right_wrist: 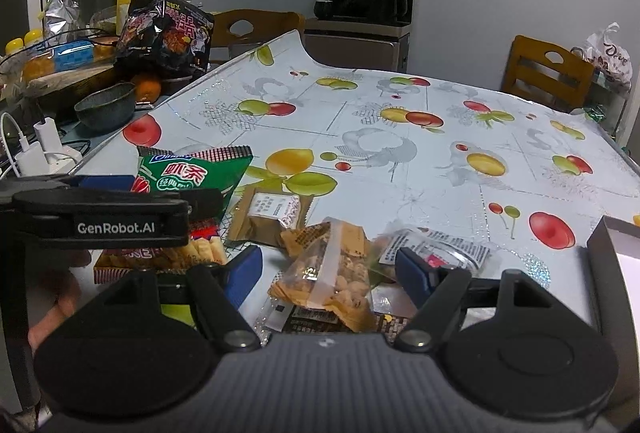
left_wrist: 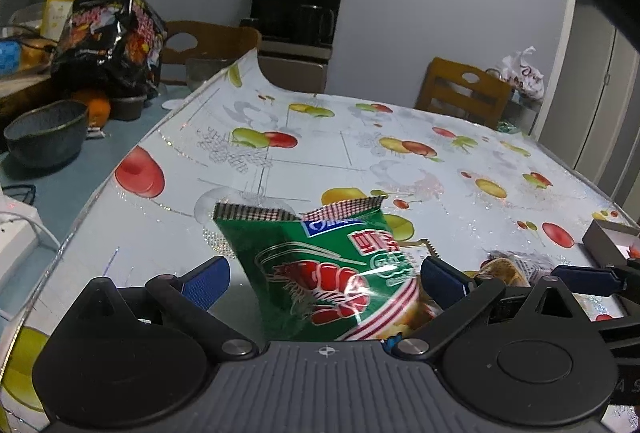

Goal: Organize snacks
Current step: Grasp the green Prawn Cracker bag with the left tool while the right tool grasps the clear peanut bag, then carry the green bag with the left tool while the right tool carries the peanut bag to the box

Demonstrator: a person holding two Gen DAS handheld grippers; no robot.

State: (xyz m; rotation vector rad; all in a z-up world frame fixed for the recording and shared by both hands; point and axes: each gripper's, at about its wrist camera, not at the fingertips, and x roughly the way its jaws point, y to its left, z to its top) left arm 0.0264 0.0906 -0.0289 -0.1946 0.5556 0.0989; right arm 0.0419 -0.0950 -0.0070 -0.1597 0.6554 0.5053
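Snacks are piled at the near edge of the fruit-print tablecloth (right_wrist: 400,137). Green shrimp-chip bag (left_wrist: 328,269) is seen standing up between the blue pads of the left gripper (left_wrist: 325,279); jaws are spread wide, left pad clear of the bag, right pad just beside its edge, contact cannot be told. Nothing is clamped.

From the right wrist view, the same green bag (right_wrist: 188,173) is seen at left, behind the black GenRobot.AI-labelled body of the left gripper (right_wrist: 108,221). A red-and-yellow snack pack (right_wrist: 160,253) lies under it on the cloth. A brown flat packet (right_wrist: 272,213) lies just right of the green bag.

Right gripper (right_wrist: 328,275) is held wide open over a clear packet of orange-brown pieces (right_wrist: 332,273), which sits between the pads without either pad touching it. A clear wrapper with a printed label (right_wrist: 440,249) lies against the right pad. A dark printed packet (right_wrist: 316,319) is partly hidden beneath the clear one.

A dark box (right_wrist: 612,257) with a pale inside is seen at the right edge.

Off the cloth at left: black noodle bag (right_wrist: 168,29), grey bowl (right_wrist: 106,107), orange (right_wrist: 148,87), white charger (right_wrist: 48,137). Wooden chairs (right_wrist: 548,77) stand at the far side.
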